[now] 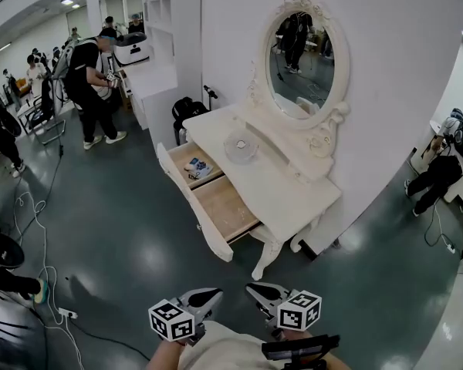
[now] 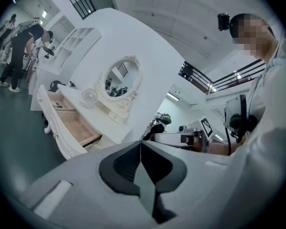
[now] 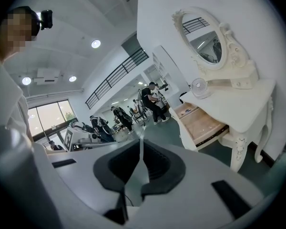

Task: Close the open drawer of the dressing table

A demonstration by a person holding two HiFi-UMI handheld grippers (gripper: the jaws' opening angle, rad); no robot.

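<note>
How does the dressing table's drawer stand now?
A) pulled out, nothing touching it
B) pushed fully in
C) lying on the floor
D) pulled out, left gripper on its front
A: the drawer juts out of the dressing table, and the left gripper and right gripper are well short of it.

Studio hall: mezzanine railing (image 3: 117, 75), scattered people (image 1: 90, 87)
</note>
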